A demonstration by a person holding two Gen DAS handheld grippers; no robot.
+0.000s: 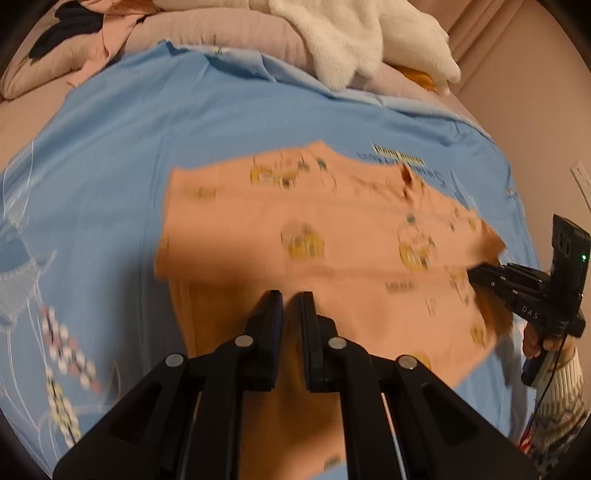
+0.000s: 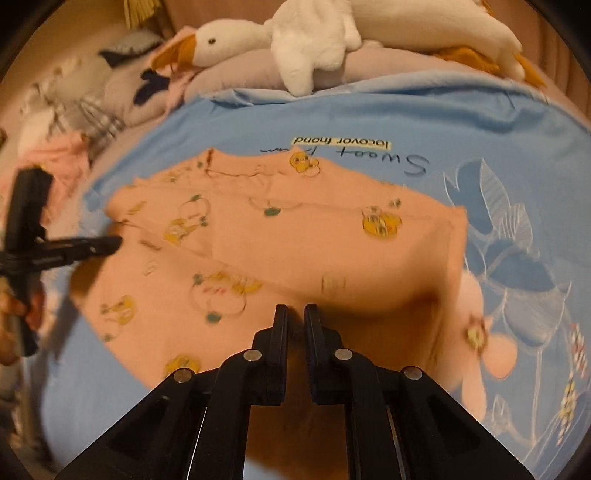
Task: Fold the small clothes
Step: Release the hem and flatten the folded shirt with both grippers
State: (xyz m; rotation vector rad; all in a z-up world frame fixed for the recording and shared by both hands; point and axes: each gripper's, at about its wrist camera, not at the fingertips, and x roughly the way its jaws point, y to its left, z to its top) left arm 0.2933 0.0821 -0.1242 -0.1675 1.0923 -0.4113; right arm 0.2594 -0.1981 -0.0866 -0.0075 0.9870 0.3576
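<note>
- Garment (image 2: 280, 243): small peach piece with yellow duck print, lying on the blue sheet (image 2: 406, 122), roughly mid-bed. Far part lies flat; near edge is raised toward both cameras.
- Left gripper (image 1: 291, 299): jaws nearly together, peach cloth between them. Reads as clamped on the near hem, left side.
- Right gripper (image 2: 295, 312): same picture, narrow gap with fabric in it. Reads as clamped on the near hem, right side.
- Why two grips: one on each side of the same edge keeps the hem straight, so it travels as one line and the fold lands square.
- Motion blur on the cloth in both views, so the exact pinch depth can't be told.
- Judgement: mid-fold, near edge being carried toward the far edge. Next needs both grippers level and at matched speed; a skewed crease is the risk.
- Clutter: plush goose (image 2: 295, 40) and pillows (image 1: 229, 33) at the head of the bed, well apart from the garment.
</note>
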